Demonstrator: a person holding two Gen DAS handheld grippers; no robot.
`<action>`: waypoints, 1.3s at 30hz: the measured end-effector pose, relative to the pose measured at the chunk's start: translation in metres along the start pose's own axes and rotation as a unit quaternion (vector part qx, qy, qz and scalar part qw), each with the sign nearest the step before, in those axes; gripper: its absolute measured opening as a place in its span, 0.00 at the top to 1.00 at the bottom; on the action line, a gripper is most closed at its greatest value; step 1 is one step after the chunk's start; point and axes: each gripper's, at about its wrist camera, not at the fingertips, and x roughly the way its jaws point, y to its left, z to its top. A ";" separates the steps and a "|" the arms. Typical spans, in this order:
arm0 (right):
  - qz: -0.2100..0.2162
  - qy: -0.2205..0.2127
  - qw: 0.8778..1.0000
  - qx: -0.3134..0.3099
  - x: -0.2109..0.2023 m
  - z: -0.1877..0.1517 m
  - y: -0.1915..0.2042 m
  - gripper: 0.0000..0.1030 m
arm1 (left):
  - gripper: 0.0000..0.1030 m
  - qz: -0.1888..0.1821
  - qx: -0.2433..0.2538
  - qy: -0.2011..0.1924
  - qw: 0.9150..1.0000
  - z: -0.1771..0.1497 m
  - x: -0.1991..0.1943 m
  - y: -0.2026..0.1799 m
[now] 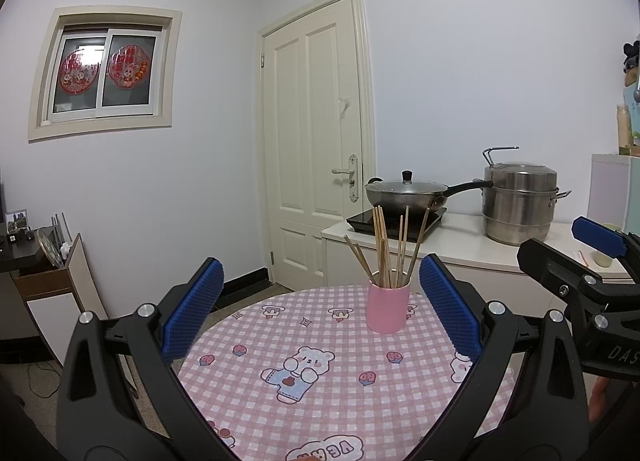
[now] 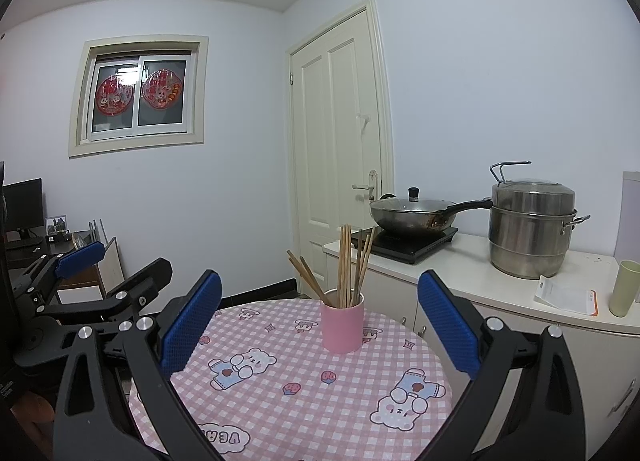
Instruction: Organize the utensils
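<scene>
A pink cup (image 1: pixel 388 309) (image 2: pixel 343 323) stands upright on the far part of a round table with a pink checked cloth (image 1: pixel 320 373) (image 2: pixel 304 381). Several wooden chopsticks (image 1: pixel 386 249) (image 2: pixel 346 265) stand in it, fanned out. My left gripper (image 1: pixel 320 297) is open, held above the table's near side, nothing between its blue pads. My right gripper (image 2: pixel 320 301) is open too and just as empty, short of the cup. Each gripper shows in the other's view: the right one (image 1: pixel 576 257) at the right edge, the left one (image 2: pixel 116 257) at the left.
Behind the table runs a white counter (image 2: pixel 472 273) with a lidded wok (image 2: pixel 412 209) on a black hob, a steel steamer pot (image 2: pixel 532 229), a packet and a green cup (image 2: pixel 624 288). A closed door (image 1: pixel 316 141) is behind. A desk (image 1: pixel 24 257) stands at the left.
</scene>
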 end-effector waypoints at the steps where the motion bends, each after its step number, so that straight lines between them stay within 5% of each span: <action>1: 0.000 0.000 1.000 0.001 0.000 0.000 0.000 0.08 | 0.06 0.000 0.000 0.000 1.000 0.000 0.000 0.000; 39: 0.002 0.006 1.000 0.002 0.002 -0.002 0.000 0.08 | 0.06 0.003 -0.006 -0.001 1.000 -0.001 0.002 0.004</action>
